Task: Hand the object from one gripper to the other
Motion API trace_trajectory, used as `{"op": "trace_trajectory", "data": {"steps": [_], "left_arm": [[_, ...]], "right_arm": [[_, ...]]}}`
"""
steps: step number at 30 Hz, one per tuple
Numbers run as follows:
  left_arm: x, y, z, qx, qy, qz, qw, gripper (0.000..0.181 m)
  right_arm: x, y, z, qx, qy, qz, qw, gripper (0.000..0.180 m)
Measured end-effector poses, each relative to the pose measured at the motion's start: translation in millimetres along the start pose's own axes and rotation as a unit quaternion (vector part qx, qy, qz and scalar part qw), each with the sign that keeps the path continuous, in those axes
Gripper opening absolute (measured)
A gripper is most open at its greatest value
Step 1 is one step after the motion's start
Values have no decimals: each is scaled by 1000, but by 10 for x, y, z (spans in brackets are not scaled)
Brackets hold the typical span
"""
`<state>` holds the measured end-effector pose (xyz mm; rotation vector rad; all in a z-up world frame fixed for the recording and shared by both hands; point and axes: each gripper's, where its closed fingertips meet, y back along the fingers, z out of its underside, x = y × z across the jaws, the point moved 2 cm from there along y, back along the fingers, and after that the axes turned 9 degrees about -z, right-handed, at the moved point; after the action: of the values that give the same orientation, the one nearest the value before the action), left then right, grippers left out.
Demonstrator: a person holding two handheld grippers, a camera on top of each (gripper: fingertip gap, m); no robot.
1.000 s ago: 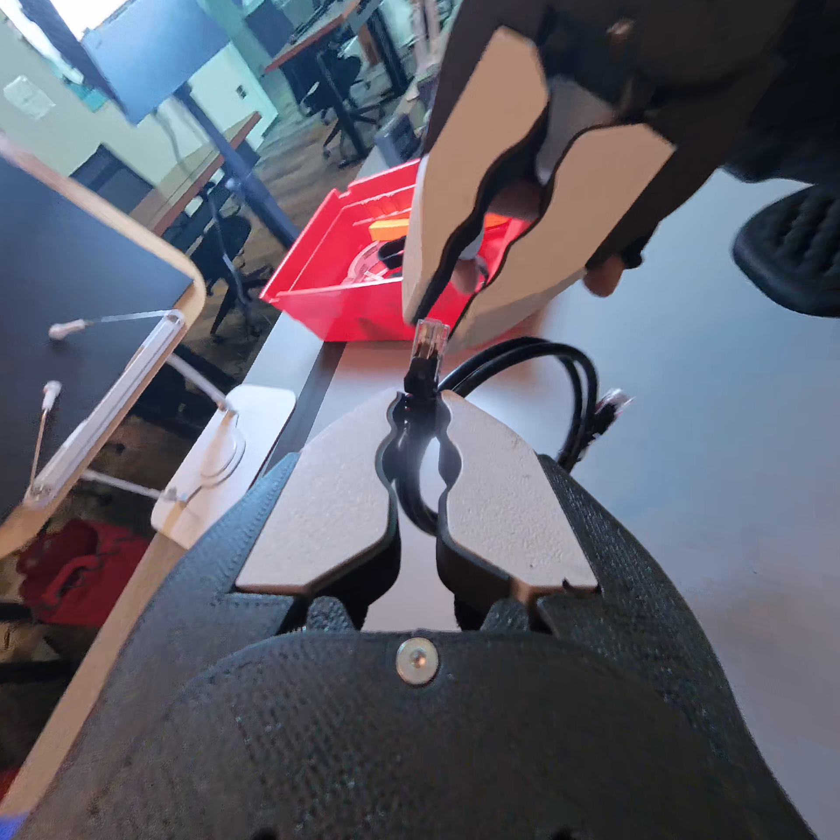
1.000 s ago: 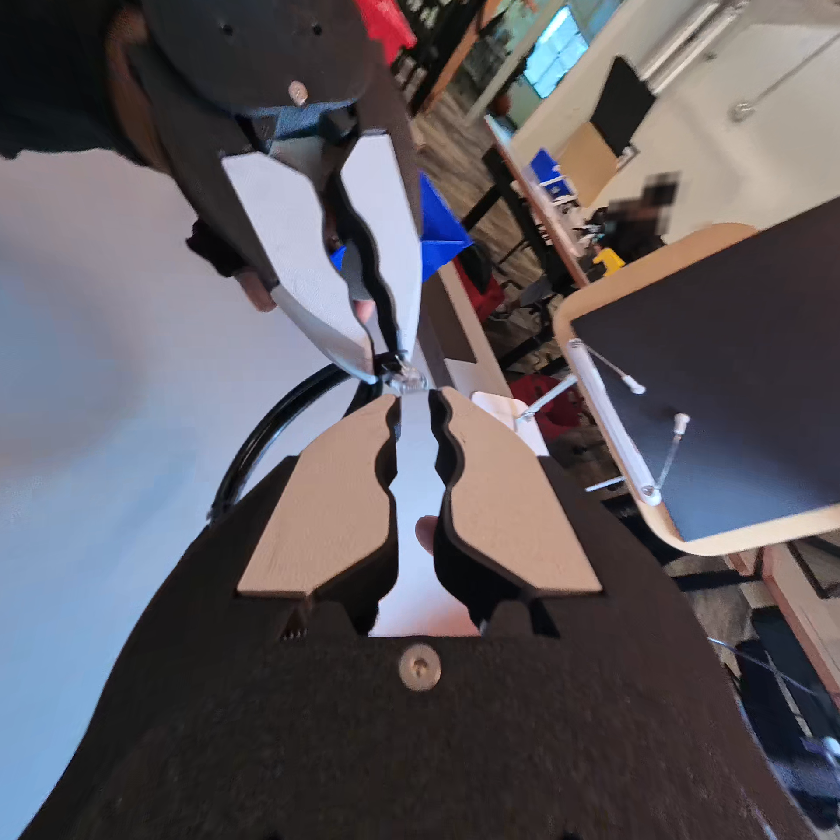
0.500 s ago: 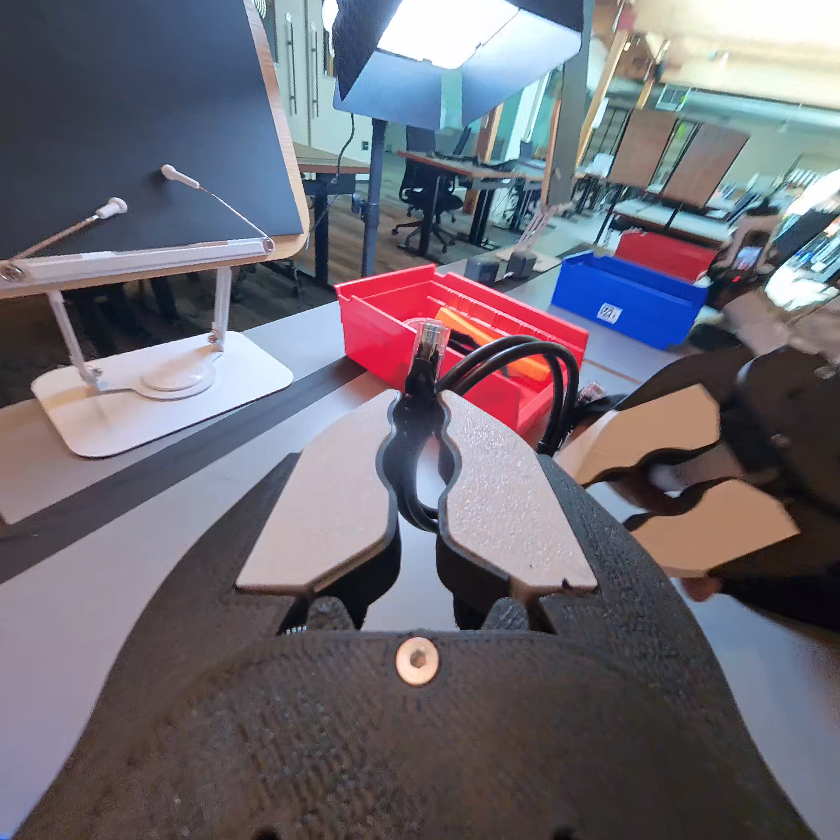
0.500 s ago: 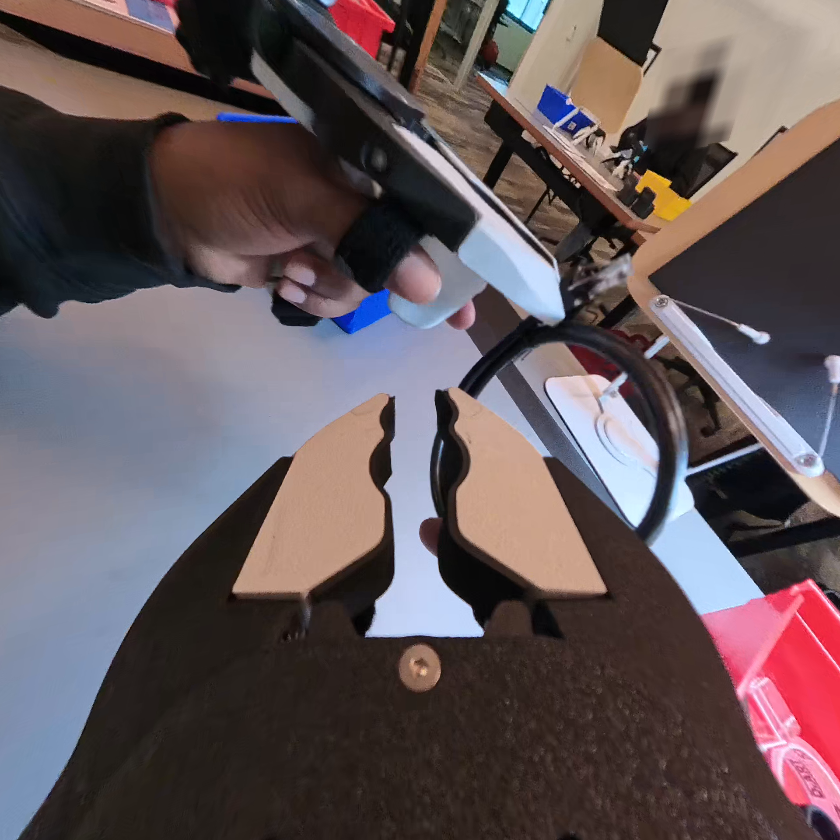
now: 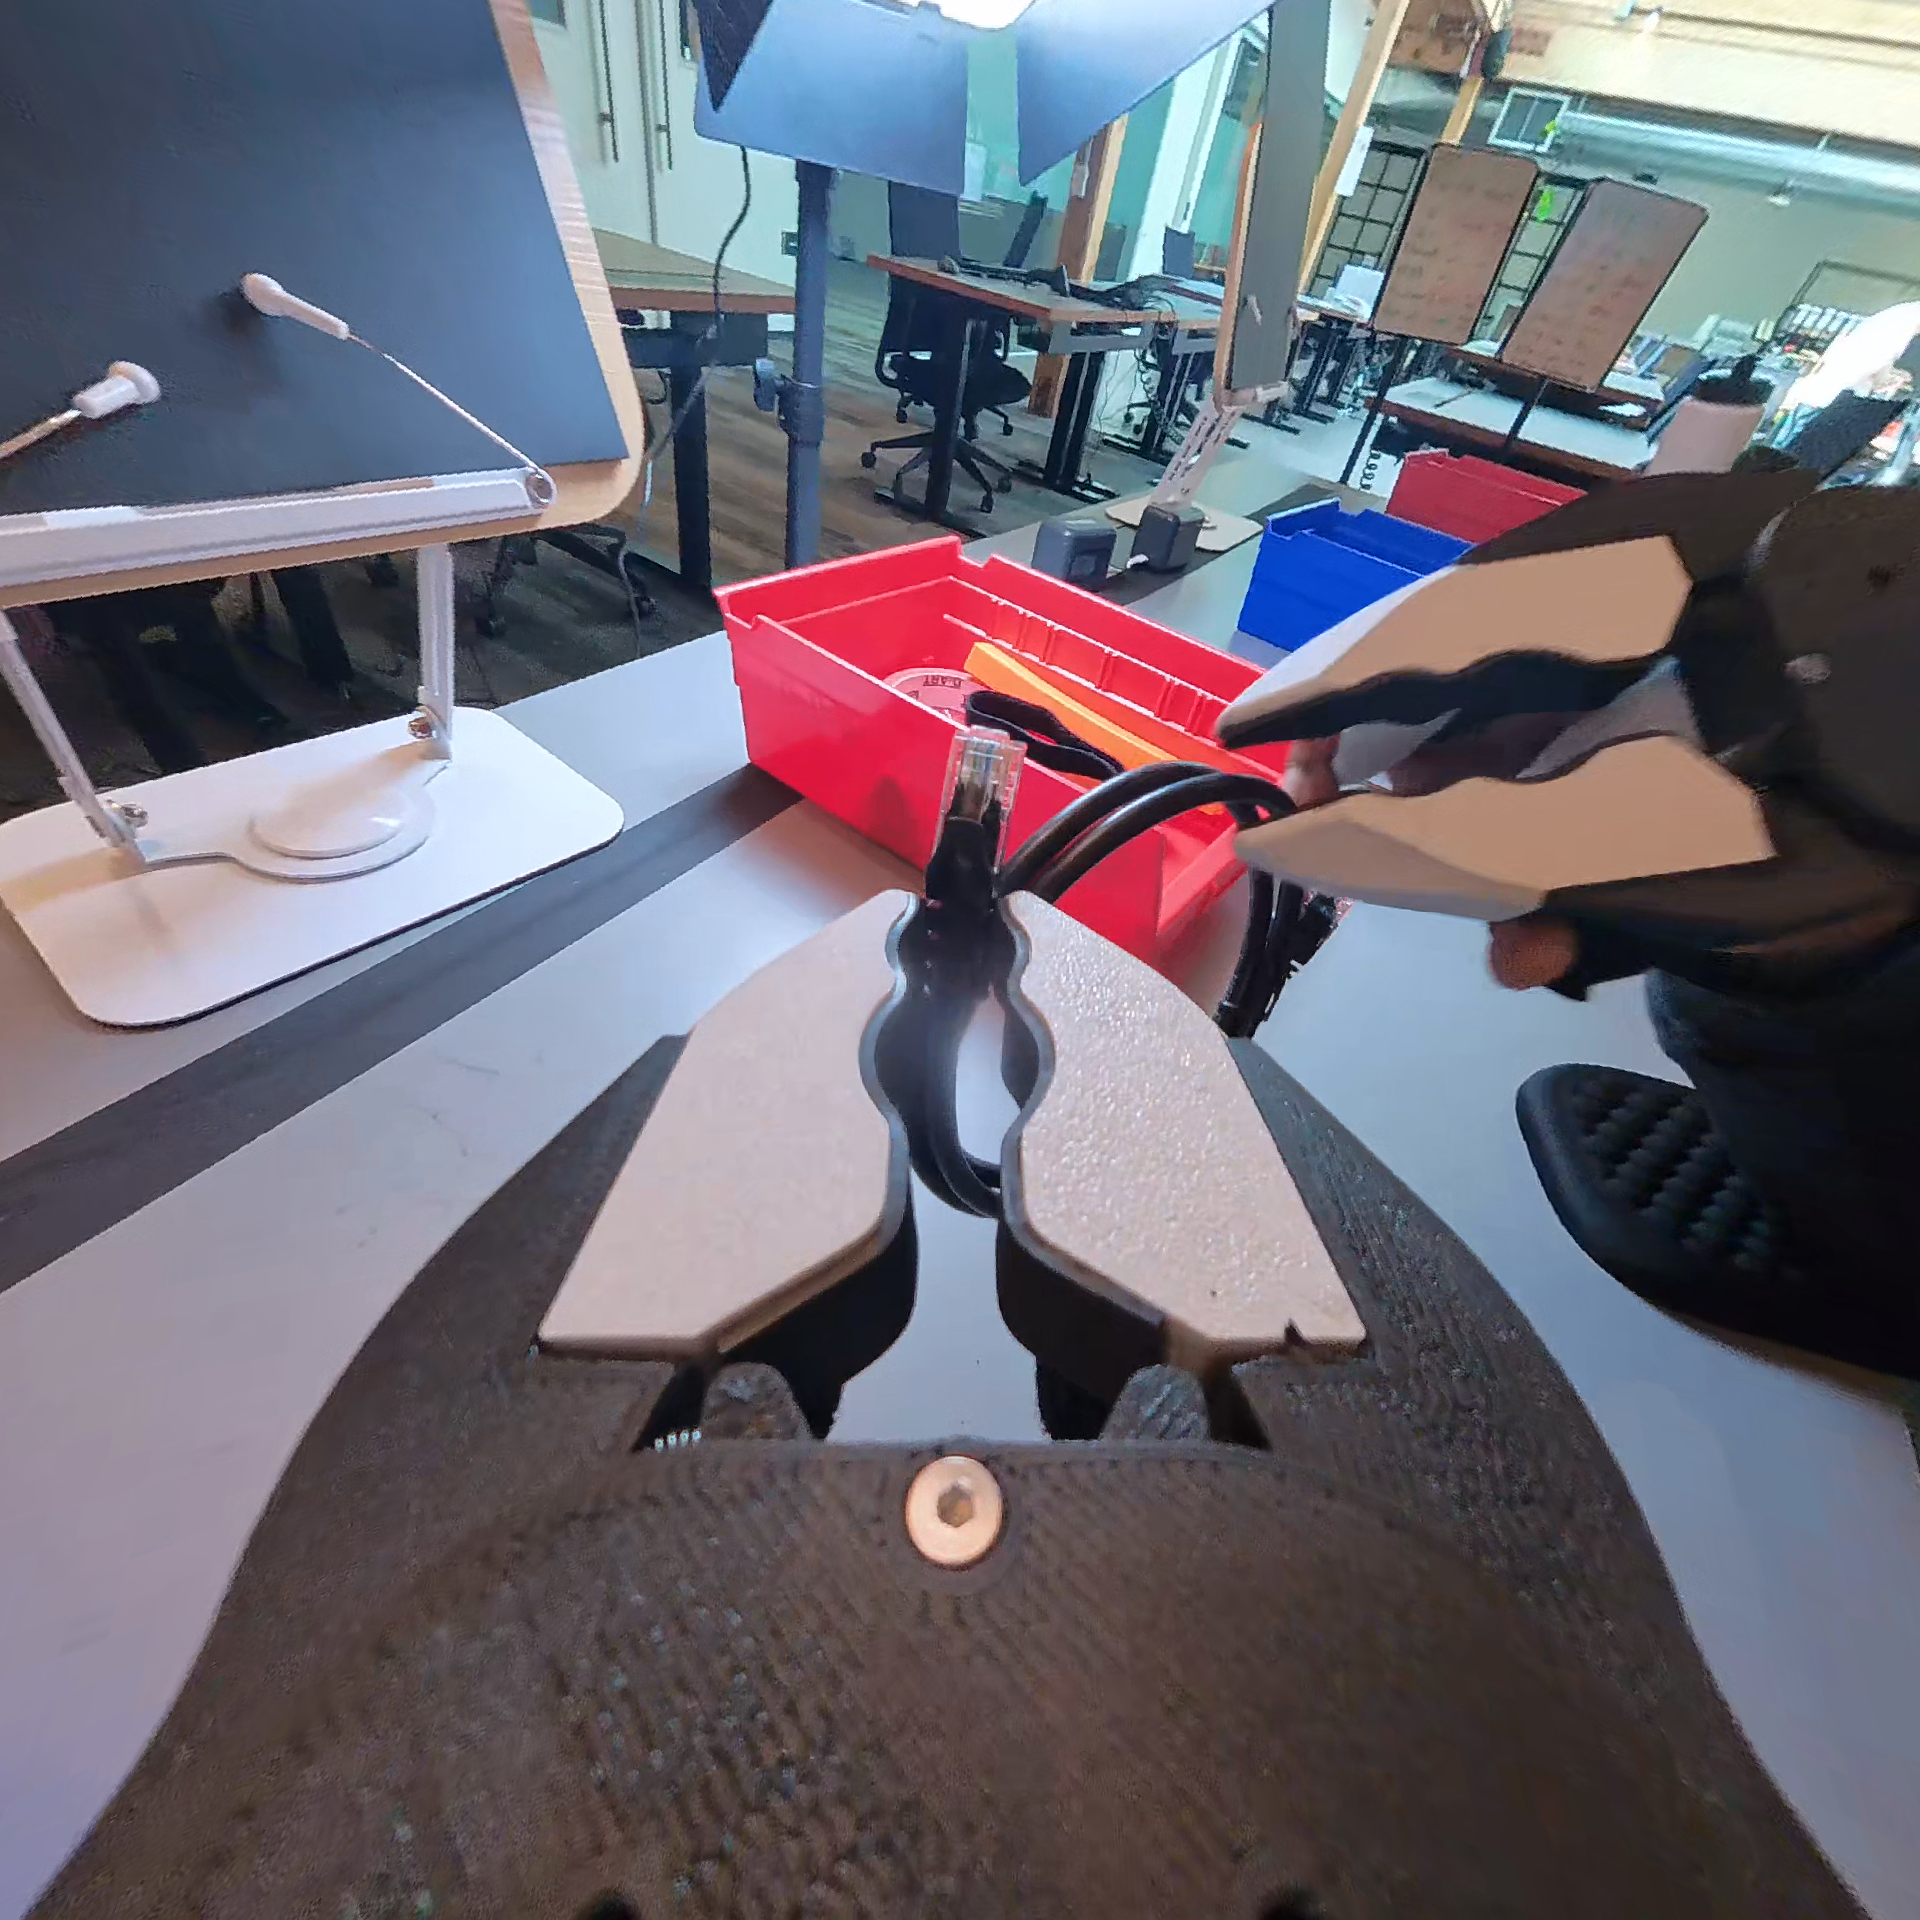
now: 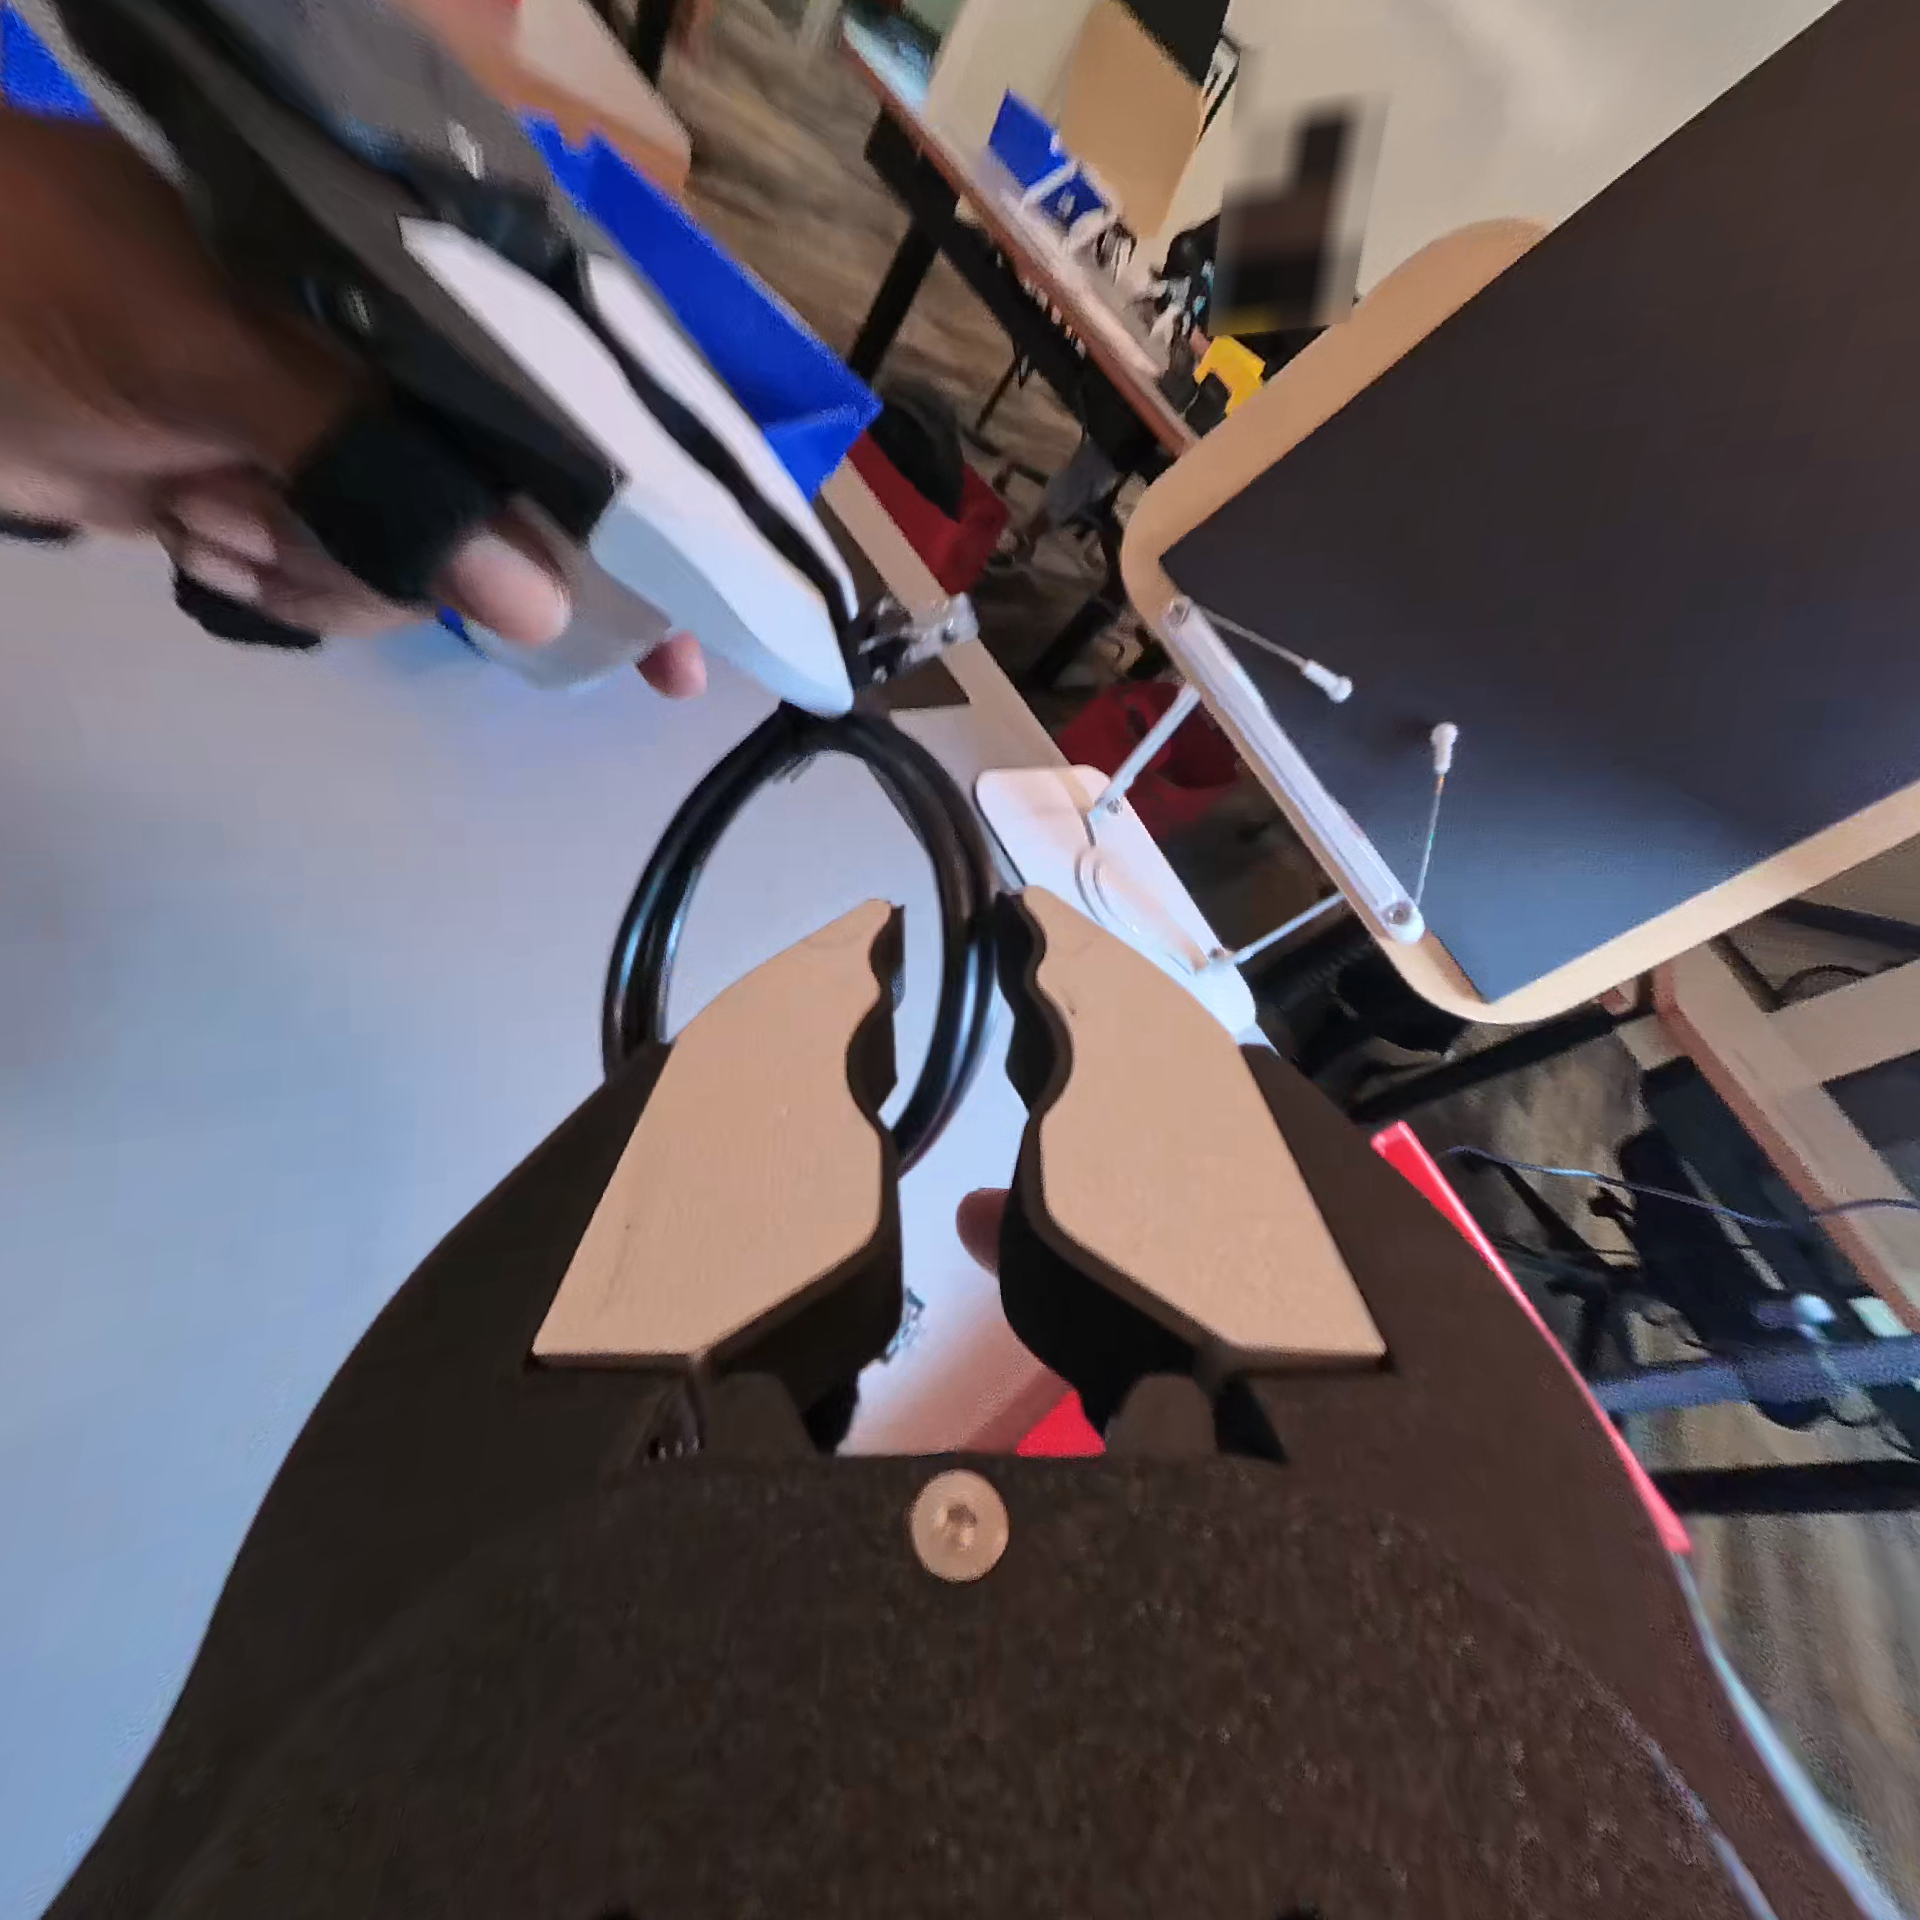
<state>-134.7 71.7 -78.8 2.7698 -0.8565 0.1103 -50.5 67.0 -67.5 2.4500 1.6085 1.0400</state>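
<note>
Half a second earlier the right gripper (image 6: pixel 945 914) had the cable's loop lying outside its right-hand finger; now the loop's strand ran up through the gap between its fingers, and that gripper had closed in on the loop from the side. The left gripper (image 5: pixel 961 914) was clamped on the coiled black network cable (image 5: pixel 1132 805) just behind its clear plug (image 5: pixel 980 764), which stood up past the fingertips, while the coil arched away to that gripper's right. In the right wrist view the same cable (image 6: pixel 961 935) hung as a ring below the left gripper's white tips (image 6: pixel 821 665), its plane roughly edge-on to the right gripper's gap, so the strand's long axis ran lengthwise between the fingers. Those fingers stood parted around the strand and did not appear to pinch it yet. Closing them there looked like the move the handover turned on, with the left hand releasing only afterwards. Both grippers were held above the grey table (image 5: pixel 312 1195), near the red bin (image 5: pixel 831 665). The cable's second plug was hard to make out, dark and blurred beneath the right gripper (image 5: pixel 1262 774) in the left wrist view, and the coil's lower part was hidden behind the right gripper's body.
</note>
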Motion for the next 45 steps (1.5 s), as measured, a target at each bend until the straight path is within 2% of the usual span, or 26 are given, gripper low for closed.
{"op": "trace_trajectory", "data": {"steps": [2, 7, 9, 11, 14, 17, 18, 19, 20, 22, 24, 28, 32, 36, 40, 43, 45], "left_arm": [[45, -1, -5, 2, 12, 18, 1000, 11], [81, 41, -38, 8, 79, 90, 993, 11], [145, 73, -89, 28, 103, 136, 985, 11], [208, 118, -149, 59, 105, 175, 977, 11], [314, 190, -203, 108, 62, 208, 970, 11], [432, 244, -210, 133, 26, 234, 963, 11], [462, 276, -216, 142, 21, 249, 958, 10], [477, 350, -264, 165, 28, 270, 948, 0], [429, 410, -344, 187, 50, 271, 943, 0], [252, 393, -390, 177, 45, 208, 961, 0], [178, 388, -366, 156, -11, 154, 976, 0], [223, 381, -369, 125, -57, 123, 983, 7], [316, 251, -228, 75, -165, 54, 982, 14], [373, 104, -98, 42, -256, -17, 966, 18], [405, 30, -40, 41, -362, -83, 927, 18], [420, -10, 44, 23, -425, -102, 899, 17], [414, -12, 64, 20, -447, -107, 888, 9]], "right_arm": [[27, -36, 80, -25, 27, 16, 999, 7], [96, -31, 92, -2, 18, 12, 1000, 6], [146, -15, 104, 22, -17, -5, 1000, 7], [175, 10, 92, 67, -90, -52, 992, 7], [191, 42, 74, 131, -204, -138, 960, 7], [174, 24, 108, 156, -261, -193, 933, 8], [185, 7, 138, 155, -268, -193, 931, 8], [261, -30, 243, 133, -268, -161, 940, 7], [314, -42, 339, 119, -252, -142, 950, 6], [303, 62, 255, 162, -258, -177, 936, 6], [326, 139, 152, 158, -237, -161, 945, 6], [313, 216, 61, 125, -181, -120, 968, 6], [282, 201, 70, 107, -166, -112, 974, 6], [169, 149, 14, 100, -162, -122, 974, 6], [-13, 74, -43, 73, -121, -122, 982, 6], [-135, 26, -61, 51, -97, -126, 986, 6], [-189, 2, -51, 38, -81, -125, 988, 6]]}}
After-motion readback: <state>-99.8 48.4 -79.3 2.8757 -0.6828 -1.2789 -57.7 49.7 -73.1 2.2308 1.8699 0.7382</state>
